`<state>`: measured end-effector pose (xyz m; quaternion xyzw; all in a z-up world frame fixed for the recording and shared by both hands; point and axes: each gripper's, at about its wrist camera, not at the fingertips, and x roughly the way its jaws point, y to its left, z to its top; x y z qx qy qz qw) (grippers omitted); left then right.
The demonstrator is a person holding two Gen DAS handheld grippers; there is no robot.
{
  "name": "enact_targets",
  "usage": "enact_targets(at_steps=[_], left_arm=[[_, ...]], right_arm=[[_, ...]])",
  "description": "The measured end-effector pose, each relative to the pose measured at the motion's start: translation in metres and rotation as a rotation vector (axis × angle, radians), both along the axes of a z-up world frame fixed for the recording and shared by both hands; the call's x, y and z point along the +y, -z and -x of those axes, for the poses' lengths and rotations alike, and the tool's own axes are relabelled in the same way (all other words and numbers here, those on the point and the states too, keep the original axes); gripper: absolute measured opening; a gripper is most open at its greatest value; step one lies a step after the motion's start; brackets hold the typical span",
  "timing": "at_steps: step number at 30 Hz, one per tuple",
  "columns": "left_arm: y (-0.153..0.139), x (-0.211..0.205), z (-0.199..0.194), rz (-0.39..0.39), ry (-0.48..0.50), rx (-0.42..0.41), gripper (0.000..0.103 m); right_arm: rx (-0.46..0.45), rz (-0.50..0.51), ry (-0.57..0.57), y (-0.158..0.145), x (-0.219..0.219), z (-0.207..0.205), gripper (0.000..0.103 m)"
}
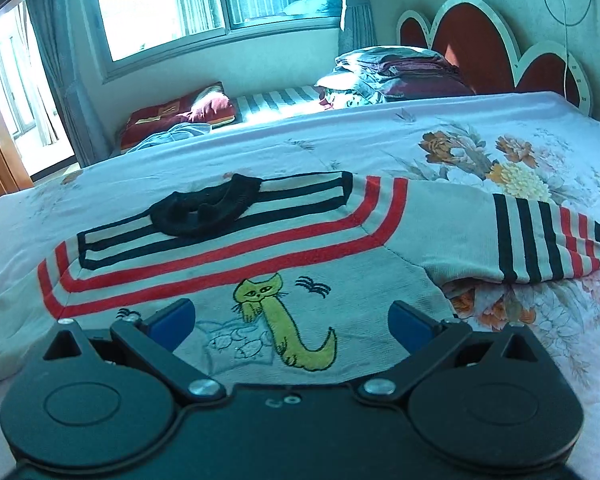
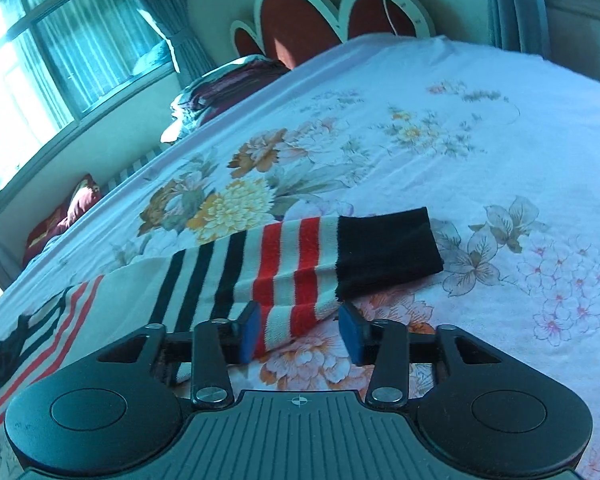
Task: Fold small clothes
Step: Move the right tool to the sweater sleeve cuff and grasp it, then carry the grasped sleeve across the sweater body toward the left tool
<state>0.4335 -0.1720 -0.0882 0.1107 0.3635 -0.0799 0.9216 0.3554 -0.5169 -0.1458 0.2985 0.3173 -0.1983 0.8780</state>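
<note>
2 grippers, left gripper (image 1: 291, 318) and right gripper (image 2: 299, 330), fingers spread over sweater (image 1: 220, 256), hem cut off.

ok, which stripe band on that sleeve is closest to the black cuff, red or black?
The red stripes. On the sleeve they run right up against the black cuff; the black stripes sit further up, toward the shoulder.

We see a grey sweater (image 1: 340, 252) with red and black stripes, a yellow cat (image 1: 288, 320), on our pink floral sheet (image 2: 460, 140).
</note>
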Motion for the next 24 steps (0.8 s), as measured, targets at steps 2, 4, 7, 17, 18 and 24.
enact_targets(at_steps=[2,4,7,17,18,24], left_arm=[[0.006,-0.01,-0.007,-0.011,0.005,0.016,0.102],[0.011,-0.017,-0.014,-0.02,0.005,0.027,0.102],[0.016,-0.023,-0.021,-0.028,0.0,0.039,0.102],[0.004,0.007,-0.036,0.0,-0.086,0.032,0.103],[0.004,0.017,-0.039,0.008,-0.092,0.049,0.103],[0.012,0.085,-0.043,0.002,-0.177,0.122,0.102]], right_arm=[[0.015,-0.05,0.025,0.014,-0.014,-0.006,0.035],[0.02,-0.101,0.049,0.025,-0.025,-0.008,0.034],[-0.02,-0.158,0.074,0.034,-0.035,-0.007,0.034],[-0.06,-0.137,0.104,0.035,-0.046,-0.002,0.006],[-0.053,-0.056,0.078,0.027,-0.039,-0.006,0.006],[-0.108,0.195,-0.216,-0.014,0.036,-0.053,0.006]])
